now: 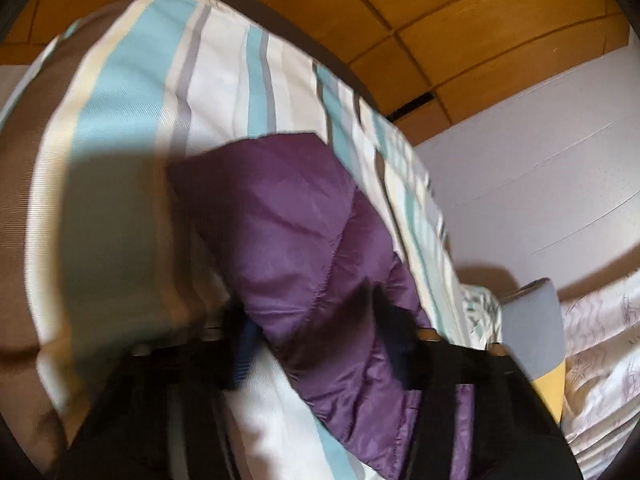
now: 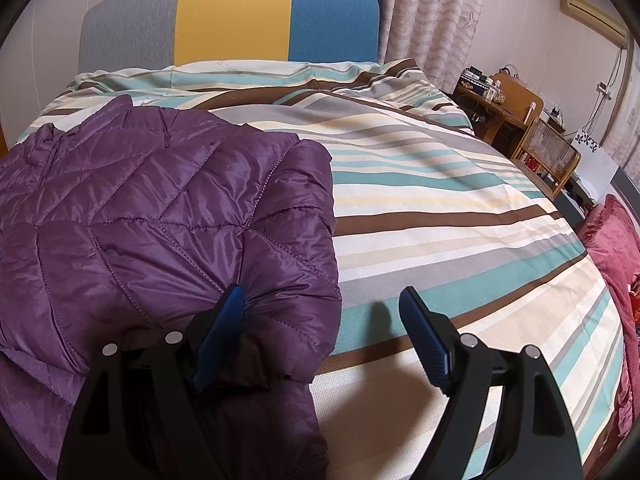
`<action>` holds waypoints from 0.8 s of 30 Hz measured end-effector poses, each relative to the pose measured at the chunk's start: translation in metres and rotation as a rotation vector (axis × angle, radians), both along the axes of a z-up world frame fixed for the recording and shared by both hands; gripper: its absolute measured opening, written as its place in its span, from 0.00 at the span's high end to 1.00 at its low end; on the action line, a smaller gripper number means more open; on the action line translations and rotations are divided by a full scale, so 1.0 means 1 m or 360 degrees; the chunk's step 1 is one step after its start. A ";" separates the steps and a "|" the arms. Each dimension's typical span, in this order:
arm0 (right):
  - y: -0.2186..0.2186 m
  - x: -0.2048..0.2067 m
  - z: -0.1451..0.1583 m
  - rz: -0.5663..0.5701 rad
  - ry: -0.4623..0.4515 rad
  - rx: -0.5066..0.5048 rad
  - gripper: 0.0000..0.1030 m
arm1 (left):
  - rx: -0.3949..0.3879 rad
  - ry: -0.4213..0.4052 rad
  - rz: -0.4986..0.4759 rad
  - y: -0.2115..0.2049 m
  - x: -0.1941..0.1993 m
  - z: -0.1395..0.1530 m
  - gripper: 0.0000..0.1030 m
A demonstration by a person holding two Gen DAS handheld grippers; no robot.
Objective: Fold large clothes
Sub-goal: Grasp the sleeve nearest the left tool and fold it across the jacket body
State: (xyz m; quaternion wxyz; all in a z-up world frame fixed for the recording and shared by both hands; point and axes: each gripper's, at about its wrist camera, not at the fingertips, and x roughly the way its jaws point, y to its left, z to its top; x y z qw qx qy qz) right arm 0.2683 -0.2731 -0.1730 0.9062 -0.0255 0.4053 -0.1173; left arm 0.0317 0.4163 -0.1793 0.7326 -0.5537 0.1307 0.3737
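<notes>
Blurrily, the left wrist view shows little of the left gripper (image 1: 320, 344): its fingers are dark smears, with a length of the purple quilted jacket (image 1: 296, 248) lying between them, so I cannot tell whether they are pinching it. The jacket's lower part runs out of that picture's bottom edge. From the right wrist view, the right gripper (image 2: 324, 320) stands with its blue pads (image 2: 424, 336) wide apart, the left pad resting on the jacket's (image 2: 160, 208) near corner. The jacket lies on the left part of a striped bedspread (image 2: 440, 208), its left side cut off. Behind stands a grey, yellow and blue headboard (image 2: 232, 24); patterned curtains (image 2: 432, 12) and a wooden chair (image 2: 548, 156) sit to the right.
</notes>
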 end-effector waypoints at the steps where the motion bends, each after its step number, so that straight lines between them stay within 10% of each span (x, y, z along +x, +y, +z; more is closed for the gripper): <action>1: 0.000 0.000 0.000 0.0000 0.0000 -0.0004 0.23 | -0.0016 0.0004 0.0005 -0.002 0.003 -0.002 0.69; 6: 0.001 0.001 0.000 -0.0001 0.0000 -0.0006 0.23 | 0.0137 0.0102 0.0030 -0.020 0.009 0.014 0.86; 13: 0.000 0.001 0.000 0.0000 -0.0001 0.0006 0.22 | 0.0717 0.0166 -0.0206 -0.101 0.042 0.082 0.87; 24: -0.002 0.003 0.000 -0.0004 -0.0001 0.0035 0.21 | 0.1159 0.0086 -0.0648 -0.223 0.095 0.121 0.87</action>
